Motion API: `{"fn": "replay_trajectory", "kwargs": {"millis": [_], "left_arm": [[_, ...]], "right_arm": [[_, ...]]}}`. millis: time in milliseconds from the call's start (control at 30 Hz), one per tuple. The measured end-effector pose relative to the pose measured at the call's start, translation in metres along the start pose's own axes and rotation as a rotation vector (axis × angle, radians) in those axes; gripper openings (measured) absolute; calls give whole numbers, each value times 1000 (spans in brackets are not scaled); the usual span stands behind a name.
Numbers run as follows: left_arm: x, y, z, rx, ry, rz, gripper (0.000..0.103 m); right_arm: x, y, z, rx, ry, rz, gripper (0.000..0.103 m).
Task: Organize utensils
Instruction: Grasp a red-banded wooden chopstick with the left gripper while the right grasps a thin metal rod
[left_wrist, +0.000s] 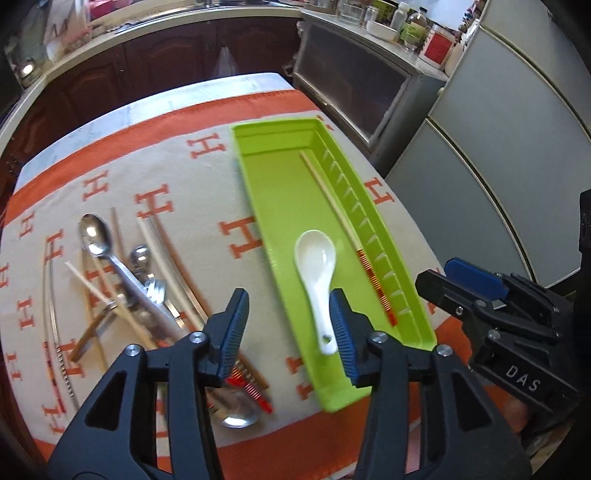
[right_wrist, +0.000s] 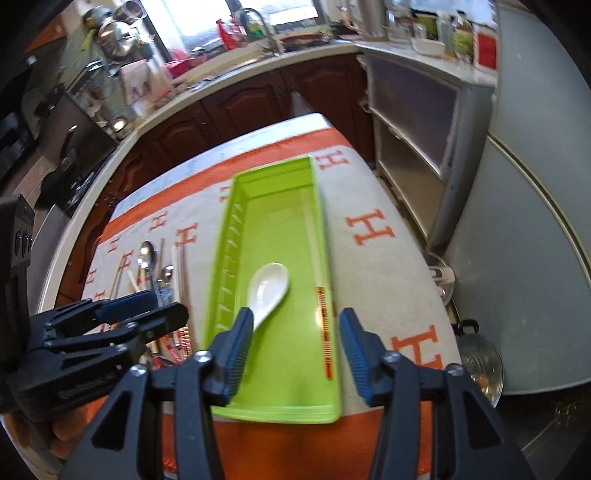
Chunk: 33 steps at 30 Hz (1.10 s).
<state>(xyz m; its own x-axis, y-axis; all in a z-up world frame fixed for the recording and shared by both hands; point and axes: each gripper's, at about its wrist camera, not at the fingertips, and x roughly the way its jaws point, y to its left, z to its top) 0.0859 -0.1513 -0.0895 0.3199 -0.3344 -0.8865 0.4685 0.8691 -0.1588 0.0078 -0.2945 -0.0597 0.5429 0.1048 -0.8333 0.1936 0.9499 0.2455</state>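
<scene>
- Kitchen; the table carries an orange-and-cream cloth (left_wrist: 207, 177).
- Green tray (left_wrist: 258, 184) lies near the cloth's right edge, holding a white spoon (left_wrist: 316, 266) and one chopstick (left_wrist: 332, 201).
- Loose utensils (left_wrist: 136, 288) lie near the left edge.
- Left gripper (left_wrist: 288, 328): fingers spread wide, empty.
- Right gripper (right_wrist: 295, 347): fingers spread wide, empty.

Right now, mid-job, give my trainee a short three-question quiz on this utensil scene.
1. True or false: the white ceramic soup spoon lies inside the long lime-green plastic tray.
2. What lies along the tray's wall beside the spoon? A) metal fork B) wooden chopstick with red-banded end C) knife
3. Fill in: the jaws of the left gripper and the right gripper are both ____.

Key: 1 true; 2 B; 3 open, holding nothing.
</scene>
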Motion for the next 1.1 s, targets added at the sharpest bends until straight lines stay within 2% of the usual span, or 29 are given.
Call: {"fn": "replay_trajectory", "kwargs": {"millis": [133, 333, 467, 533, 600, 633, 700, 767, 867, 1033, 1100], "left_arm": [[-29, 31, -8, -67, -8, -10, 58], [-68, 94, -31, -192, -24, 43, 63], [-88, 138, -50, -257, -56, 175, 63], [-94, 160, -57, -268, -70, 299, 63], [-97, 178, -65, -277, -82, 378, 63], [-100, 191, -71, -300, -85, 388, 63], [-103, 218, -81, -344, -90, 354, 63], [-104, 240, -89, -379, -95, 350, 63], [-99, 267, -104, -418, -100, 369, 63], [-79, 300, -124, -462, -74, 337, 63], [-71, 309, -128, -479, -65, 326, 63]], "right_arm": [[-5, 28, 3, -74, -10, 46, 53], [-7, 94, 9, -205, -4, 116, 53], [-3, 146, 12, -305, 6, 146, 53], [1, 170, 14, -336, 15, 161, 53], [9, 196, 16, -357, 28, 178, 53], [13, 205, 17, -362, 33, 185, 53], [27, 230, 18, -374, 54, 196, 53], [41, 249, 18, -378, 82, 212, 53], [71, 277, 15, -390, 136, 228, 53], [125, 308, 8, -385, 218, 212, 53], [147, 315, 6, -370, 249, 201, 47]]}}
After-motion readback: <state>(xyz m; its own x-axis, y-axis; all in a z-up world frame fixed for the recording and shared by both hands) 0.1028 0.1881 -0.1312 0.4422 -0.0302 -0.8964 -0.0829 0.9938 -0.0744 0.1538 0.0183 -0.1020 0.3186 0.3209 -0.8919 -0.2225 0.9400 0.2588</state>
